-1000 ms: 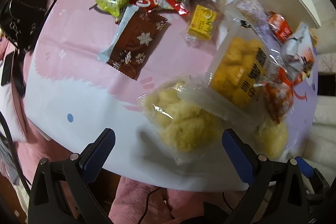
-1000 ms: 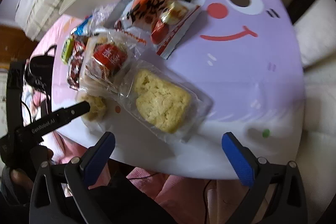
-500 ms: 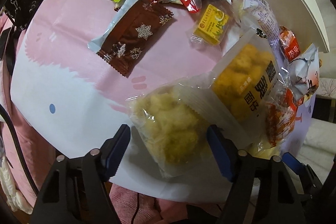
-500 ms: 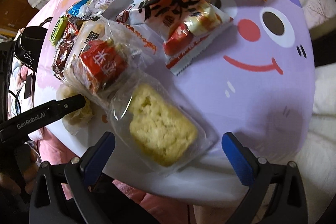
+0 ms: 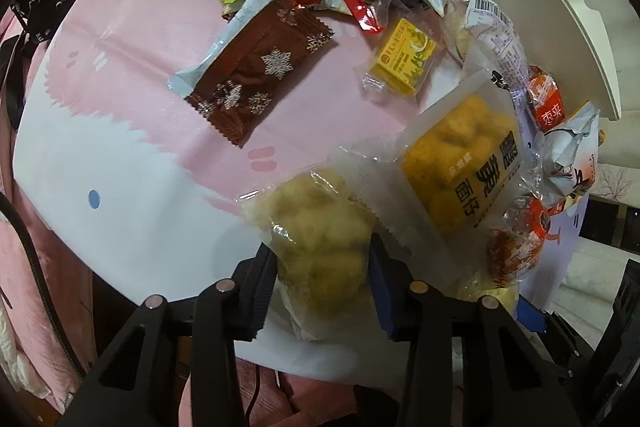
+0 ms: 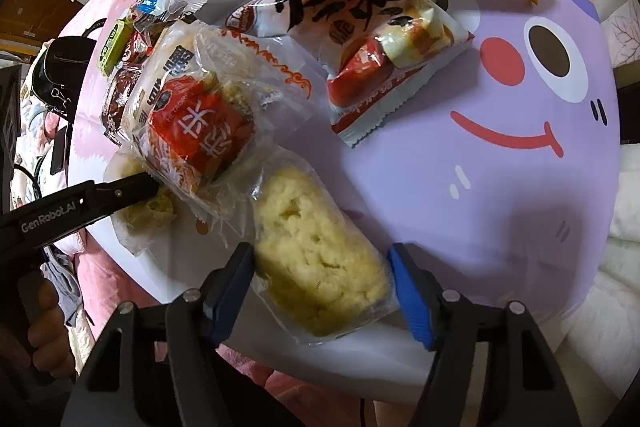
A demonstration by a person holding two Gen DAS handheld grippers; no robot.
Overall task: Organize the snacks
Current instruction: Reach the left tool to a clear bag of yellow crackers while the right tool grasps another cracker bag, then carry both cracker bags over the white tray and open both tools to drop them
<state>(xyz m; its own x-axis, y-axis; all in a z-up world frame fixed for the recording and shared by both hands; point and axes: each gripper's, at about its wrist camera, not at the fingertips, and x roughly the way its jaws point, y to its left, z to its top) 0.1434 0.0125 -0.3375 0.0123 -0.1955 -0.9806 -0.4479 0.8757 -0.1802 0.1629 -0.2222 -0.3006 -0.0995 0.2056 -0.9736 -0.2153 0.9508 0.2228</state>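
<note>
Round table [image 6: 540,187], pink-and-lilac cartoon cover, snack pile across middle. Pale cake packet [image 6: 316,259] at near edge, long axis diagonal, upper-left to lower-right; right gripper [image 6: 320,271] closing, jaws straddling it, pads not yet pressing. Crumbly yellow pastry packet [image 5: 320,247] at near edge, long axis toward camera; left gripper [image 5: 322,267] closing, pads pressing its sides.

The orange bread packet [image 5: 464,163] hides part of the red packet [image 5: 516,247] behind it.
</note>
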